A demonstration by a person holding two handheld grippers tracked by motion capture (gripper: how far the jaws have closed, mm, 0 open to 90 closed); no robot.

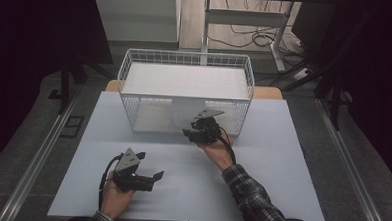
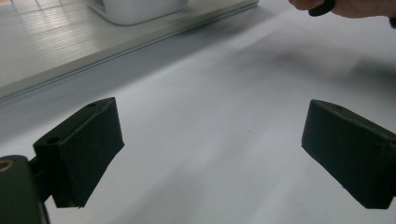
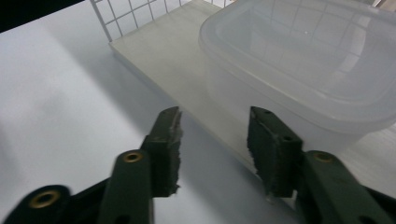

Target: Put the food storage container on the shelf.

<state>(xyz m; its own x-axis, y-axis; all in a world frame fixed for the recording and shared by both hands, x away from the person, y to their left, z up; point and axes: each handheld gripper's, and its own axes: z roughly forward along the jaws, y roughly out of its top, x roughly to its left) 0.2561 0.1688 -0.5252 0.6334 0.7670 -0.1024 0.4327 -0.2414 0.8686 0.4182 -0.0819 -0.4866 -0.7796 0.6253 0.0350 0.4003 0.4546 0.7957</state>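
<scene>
A translucent plastic container point(image 3: 299, 60) stands on the pale lower board point(image 3: 163, 51) of a white wire rack point(image 1: 186, 57); in the high view it shows as a pale shape point(image 1: 184, 115) under the rack's top shelf. My right gripper point(image 3: 215, 140) sits just in front of the container's near wall, its jaws apart and nothing between them. In the high view the right gripper point(image 1: 192, 128) is at the rack's front edge. My left gripper point(image 1: 150, 166) rests low over the white table near the front left, and its jaws point(image 2: 212, 149) stand wide with only bare table between them.
The white table sheet point(image 1: 282, 159) spreads around both hands. The rack's wire side point(image 3: 121, 18) rises to the left of the container. The person's right hand point(image 2: 345, 5) shows far off in the left gripper view. Dark floor and cables lie beyond the table.
</scene>
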